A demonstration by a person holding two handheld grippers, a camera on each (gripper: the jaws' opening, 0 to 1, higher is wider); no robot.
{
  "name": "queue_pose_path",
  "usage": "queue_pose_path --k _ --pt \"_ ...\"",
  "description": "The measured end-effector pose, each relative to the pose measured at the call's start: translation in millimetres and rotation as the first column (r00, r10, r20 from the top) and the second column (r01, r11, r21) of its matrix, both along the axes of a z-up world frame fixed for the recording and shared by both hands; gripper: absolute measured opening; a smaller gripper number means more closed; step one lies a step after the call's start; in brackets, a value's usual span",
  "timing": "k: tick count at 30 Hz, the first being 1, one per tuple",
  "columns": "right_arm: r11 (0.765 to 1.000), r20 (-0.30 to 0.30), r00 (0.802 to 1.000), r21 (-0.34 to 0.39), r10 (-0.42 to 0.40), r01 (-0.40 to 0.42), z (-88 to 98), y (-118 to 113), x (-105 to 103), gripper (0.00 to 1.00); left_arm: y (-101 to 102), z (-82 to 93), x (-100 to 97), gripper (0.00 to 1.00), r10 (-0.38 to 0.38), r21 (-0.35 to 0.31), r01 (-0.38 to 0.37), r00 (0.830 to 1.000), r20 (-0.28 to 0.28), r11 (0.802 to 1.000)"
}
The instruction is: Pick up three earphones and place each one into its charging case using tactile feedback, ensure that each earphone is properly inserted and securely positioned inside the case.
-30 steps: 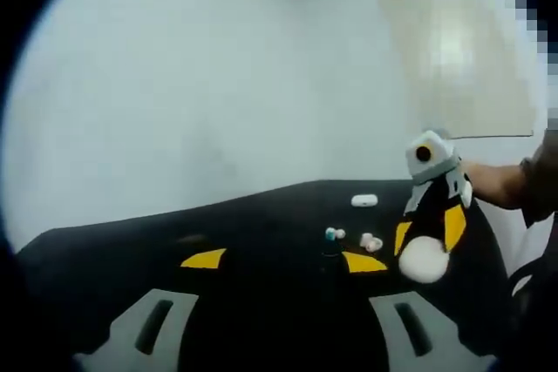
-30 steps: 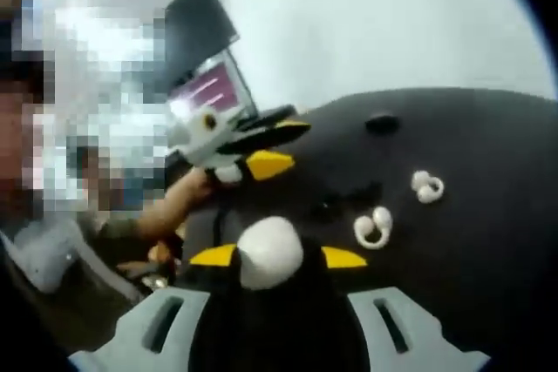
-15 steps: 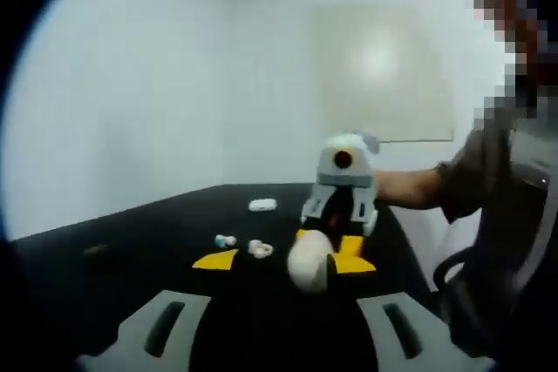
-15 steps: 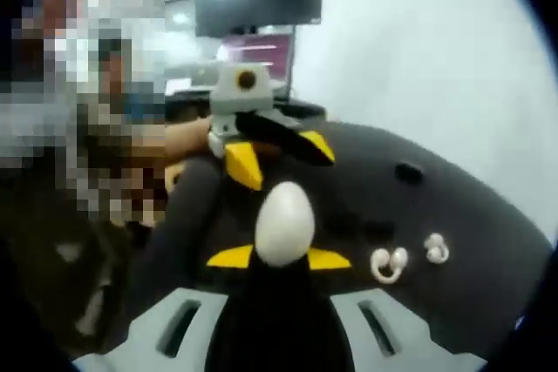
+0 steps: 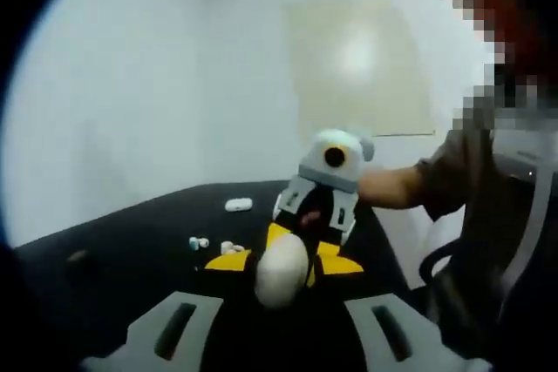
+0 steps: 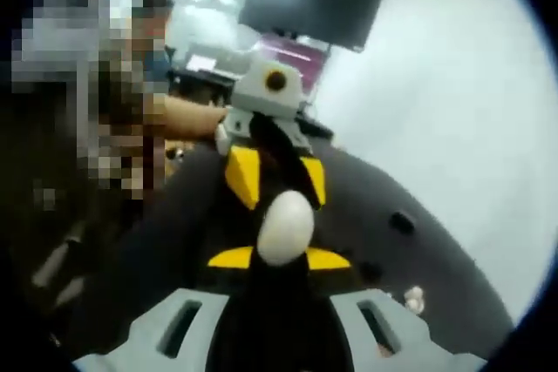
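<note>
Two grippers face each other above a black surface [image 5: 113, 241], and between them we see a white egg-shaped charging case [image 6: 283, 228]. In the right gripper view, the right gripper [image 6: 281, 259] has its yellow-tipped fingers [image 6: 231, 257] pressed to either side of the case, so we read them as clamped on it, the case standing upright at the tips. Just beyond it, the left gripper [image 6: 272, 176] points back toward the camera, its yellow fingers standing apart above and behind the case; we cannot tell whether they touch it. In the left gripper view, the same white case [image 5: 281, 269] sits in the middle between the yellow tips, with the right gripper [image 5: 301, 246] reaching in from behind it, a hand and dark sleeve [image 5: 436, 185] holding it. The left gripper's own yellow tips [image 5: 225, 261] lie spread to each side of the case. Farther out on the black surface, in the left gripper view, we see a small teal-and-white earphone [image 5: 198, 242], a white earphone [image 5: 230, 248] near it, and a flat white case [image 5: 238, 205] lying well beyond them. In the right gripper view, a pale earphone [image 6: 411, 300] rests on the surface to the lower right, and a dark monitor [image 6: 309, 10] hangs in the background.
</note>
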State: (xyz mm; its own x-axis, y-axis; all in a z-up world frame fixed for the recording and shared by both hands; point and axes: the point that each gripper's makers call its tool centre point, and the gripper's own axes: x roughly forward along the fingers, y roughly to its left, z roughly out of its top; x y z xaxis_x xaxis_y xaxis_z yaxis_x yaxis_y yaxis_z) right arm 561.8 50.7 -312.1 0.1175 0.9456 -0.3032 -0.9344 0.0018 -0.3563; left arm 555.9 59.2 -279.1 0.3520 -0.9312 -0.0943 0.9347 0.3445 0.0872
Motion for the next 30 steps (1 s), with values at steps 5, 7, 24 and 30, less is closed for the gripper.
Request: queue_pose_path --k 5,7,24,30 --pt "1.000 -0.040 0.999 -0.003 -0.001 0.001 -1.2 -0.2 1.6 0.21 1.4 -2.1 3.8 0.21 0.017 0.013 -0.017 1.000 -0.001 1.000" --pt "1.000 -0.097 0.995 -0.009 -0.006 0.005 -3.0 -0.5 2.1 0.21 1.4 -2.9 3.4 0.20 0.015 0.023 -0.015 1.000 0.016 1.000" --pt "1.000 -0.200 0.980 0.017 0.003 0.000 -1.4 5.0 -6.7 0.21 -4.1 -19.6 3.1 0.20 -0.012 0.121 0.010 1.000 0.013 0.993" --pt "1.000 -0.168 0.986 0.007 0.022 -0.021 -2.6 5.8 -13.0 0.21 -3.0 -18.6 -0.3 0.19 -0.028 0.086 0.038 0.992 -0.123 0.996"
